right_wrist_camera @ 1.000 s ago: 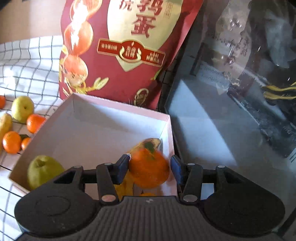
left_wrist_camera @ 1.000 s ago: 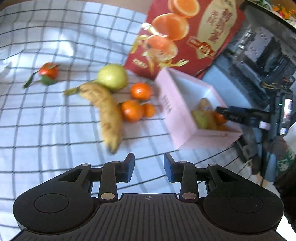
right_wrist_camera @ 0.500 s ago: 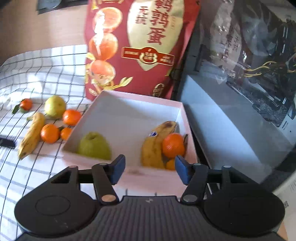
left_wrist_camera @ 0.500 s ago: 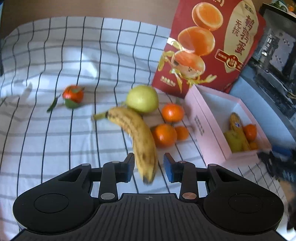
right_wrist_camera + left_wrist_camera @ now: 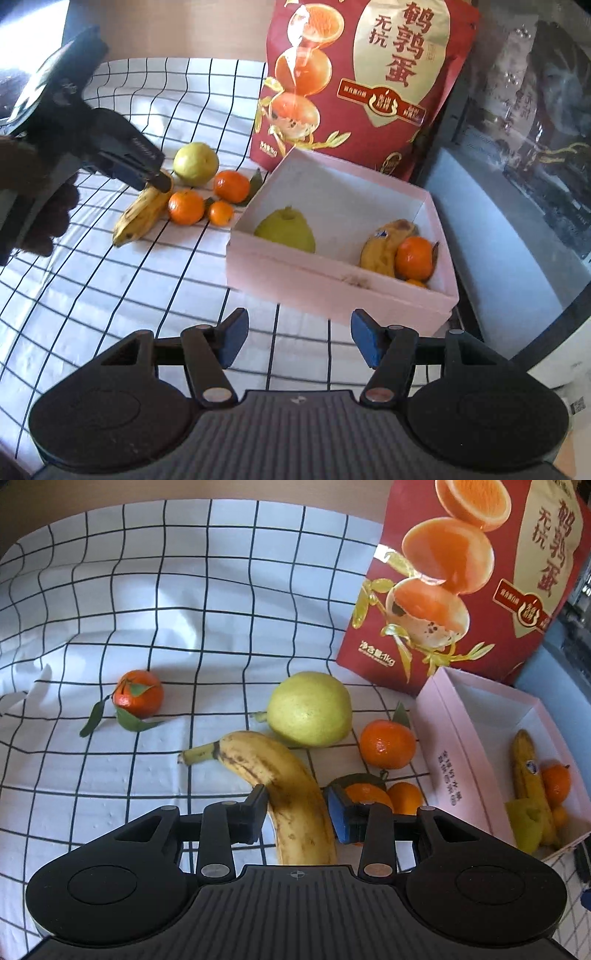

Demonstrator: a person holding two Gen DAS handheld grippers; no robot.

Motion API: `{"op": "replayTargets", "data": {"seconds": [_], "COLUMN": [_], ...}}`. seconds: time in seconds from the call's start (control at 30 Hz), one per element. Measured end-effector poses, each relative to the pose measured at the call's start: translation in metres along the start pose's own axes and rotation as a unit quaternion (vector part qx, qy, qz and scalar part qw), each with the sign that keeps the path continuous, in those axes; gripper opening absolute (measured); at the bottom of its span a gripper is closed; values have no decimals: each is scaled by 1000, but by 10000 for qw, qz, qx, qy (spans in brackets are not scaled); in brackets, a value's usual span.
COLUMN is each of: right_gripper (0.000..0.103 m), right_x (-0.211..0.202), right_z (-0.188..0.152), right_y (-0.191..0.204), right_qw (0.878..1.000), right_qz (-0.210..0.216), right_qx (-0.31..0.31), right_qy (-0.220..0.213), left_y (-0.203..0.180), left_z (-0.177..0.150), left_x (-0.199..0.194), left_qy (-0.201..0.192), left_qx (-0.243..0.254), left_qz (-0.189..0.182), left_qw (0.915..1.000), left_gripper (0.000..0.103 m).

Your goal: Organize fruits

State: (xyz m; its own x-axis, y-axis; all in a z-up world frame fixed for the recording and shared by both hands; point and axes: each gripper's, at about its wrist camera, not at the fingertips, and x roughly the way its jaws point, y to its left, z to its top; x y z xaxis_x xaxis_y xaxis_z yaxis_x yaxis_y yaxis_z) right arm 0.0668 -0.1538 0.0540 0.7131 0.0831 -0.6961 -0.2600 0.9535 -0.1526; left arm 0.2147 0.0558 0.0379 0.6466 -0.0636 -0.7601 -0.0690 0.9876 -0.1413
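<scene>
While the left tongs (image 5: pixel 297 810) straddle the loose banana (image 5: pixel 284 790) on the checked cloth (image 5: pixel 110 609), their jaws are opening, the pads not visibly pressing its skin.

Step in hand, judged: grasp of the banana. Advice: settle lower, centre the pads across the thick middle, close gently on the soft fruit, and keep the right pad clear of the mandarin (image 5: pixel 365 794) just beside it.

Right tongs (image 5: pixel 297 338): spread, empty, poised before the pink box (image 5: pixel 332 291).

Loose on the worktop: pear (image 5: pixel 310 712), three mandarins near the banana, one leafy mandarin (image 5: pixel 138 693) well apart.

Pink box contents: pear (image 5: pixel 286 230), banana (image 5: pixel 384 247), mandarin (image 5: pixel 413 256), a smaller orange fruit partly hidden.

Behind: red food pouch (image 5: pixel 369 81).
</scene>
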Motion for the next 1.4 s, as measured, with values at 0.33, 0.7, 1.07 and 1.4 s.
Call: {"op": "replayTargets", "data": {"seconds": [0.33, 0.7, 1.07, 1.4], "right_gripper": [62, 62, 62, 64], "right_x": [3, 2, -5, -3], "right_z": [-8, 0, -2, -19], "right_y": [-1, 27, 41, 16], "right_qw": [9998, 9992, 9979, 9993], "right_qz": [79, 377, 482, 200], "right_qx": [136, -88, -425, -135], "right_qy": [158, 22, 13, 299], "left_y": [4, 17, 11, 6], "left_z": [-4, -25, 1, 14], "left_x": [0, -26, -3, 25], "left_qy": [67, 133, 82, 361], "left_qx": [-81, -150, -339, -334], "left_qz": [-76, -553, -178, 255], "left_qw": [9999, 9983, 9992, 9985], "left_gripper": [41, 28, 36, 52]}}
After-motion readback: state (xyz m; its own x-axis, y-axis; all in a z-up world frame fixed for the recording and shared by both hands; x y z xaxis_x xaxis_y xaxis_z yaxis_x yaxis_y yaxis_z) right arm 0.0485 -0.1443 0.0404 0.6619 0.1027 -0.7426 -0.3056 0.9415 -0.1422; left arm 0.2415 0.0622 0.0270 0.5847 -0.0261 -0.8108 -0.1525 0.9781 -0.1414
